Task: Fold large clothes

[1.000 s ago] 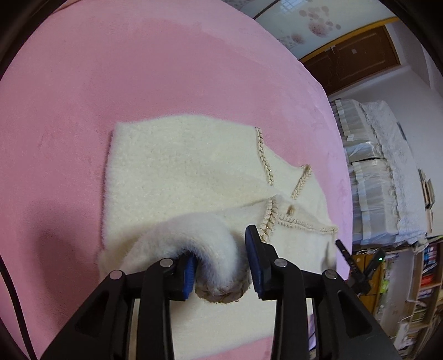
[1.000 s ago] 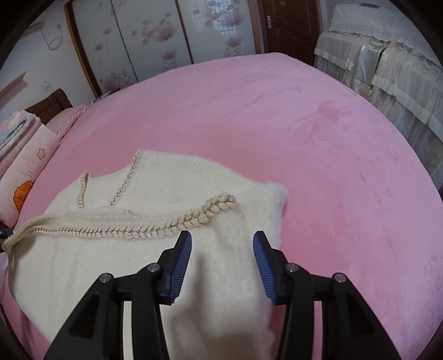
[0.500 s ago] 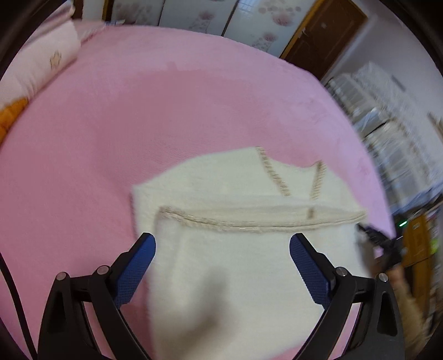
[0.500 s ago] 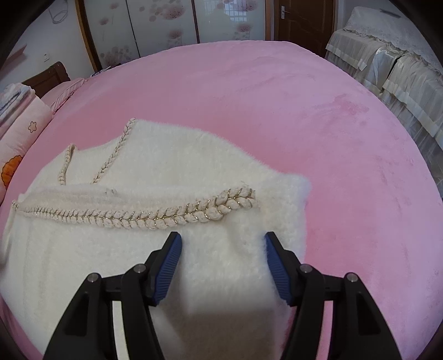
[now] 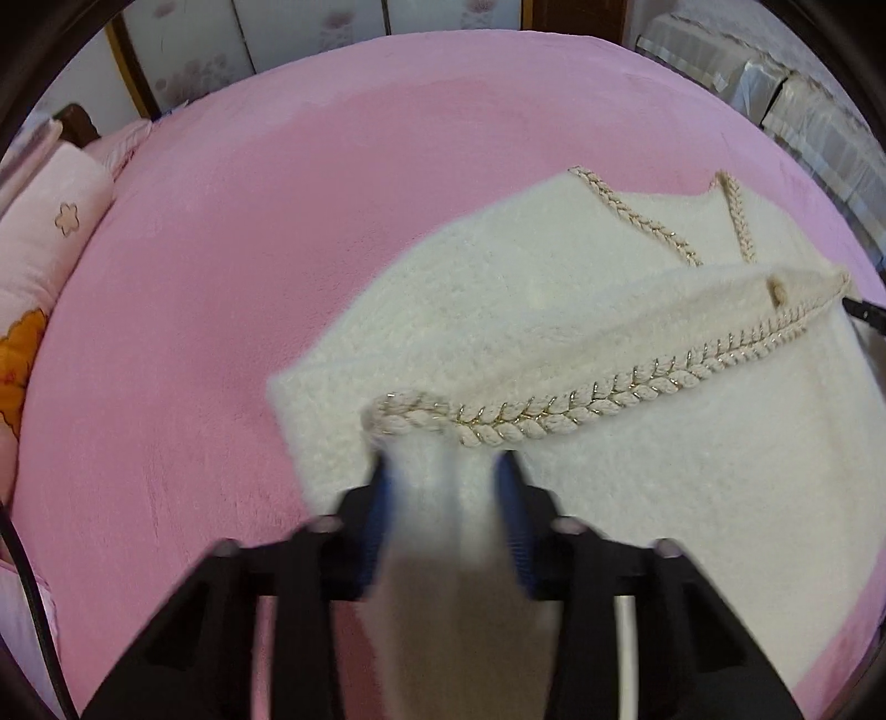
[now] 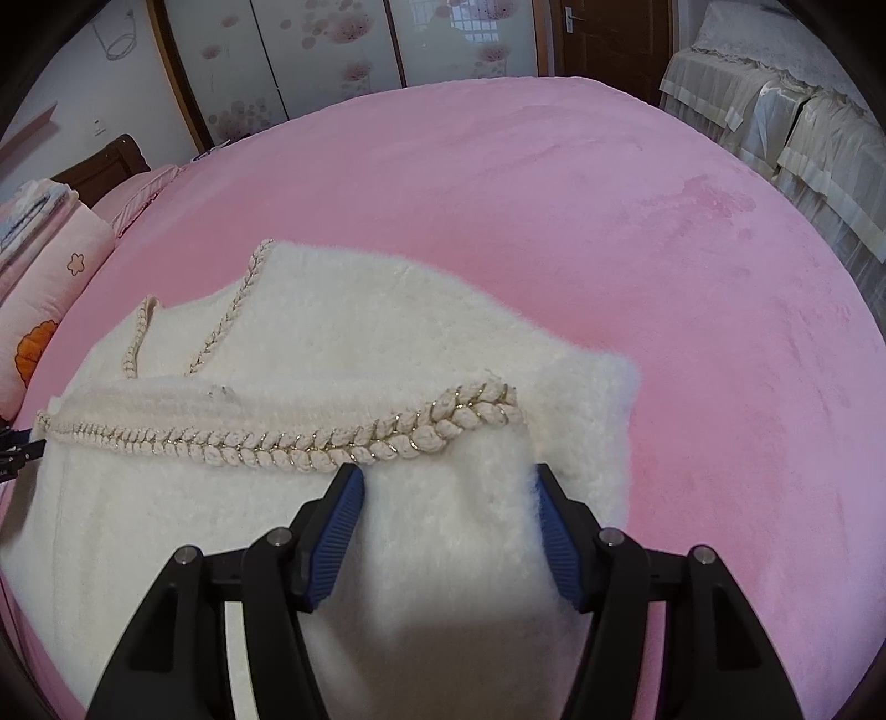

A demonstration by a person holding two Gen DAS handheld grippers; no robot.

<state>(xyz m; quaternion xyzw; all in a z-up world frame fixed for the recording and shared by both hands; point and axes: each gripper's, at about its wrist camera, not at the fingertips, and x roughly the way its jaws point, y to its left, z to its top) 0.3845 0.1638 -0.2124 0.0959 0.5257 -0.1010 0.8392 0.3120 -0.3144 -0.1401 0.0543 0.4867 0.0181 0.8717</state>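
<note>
Here, a fluffy cream cardigan (image 6: 343, 343) is lying partly folded on a pink plush bedspread (image 6: 637, 210), its braided, gold-flecked trim (image 6: 310, 443) running across the width of the garment where the lower part is doubled up over the chest. The right gripper (image 6: 448, 493) is hovering low over the garment's right side with its blue pads (image 6: 338, 526) spread wide, fleece lying between them but not pinched; the end of the braid is sitting just ahead of the fingertips, and the folded corner is ending a short way to their right, with bare pink fabric stretching well beyond it. In the left wrist view, blurred by motion, the left gripper (image 5: 443, 487) is straddling a raised ridge of the cardigan (image 5: 554, 288) just behind the braid's near end (image 5: 421, 415); its pads (image 5: 512, 520) are standing close against the fleece on both sides, but whether they are actually clamping it cannot be told. The garment's left edge is ending just beside that gripper, and a broad sweep of bedspread (image 5: 249, 249) is lying open toward a pink pillow (image 5: 50, 232) at the far left. Cream-covered furniture (image 6: 775, 111) is standing beyond the bed's right rim, near a dark wooden door (image 6: 603, 39).
</note>
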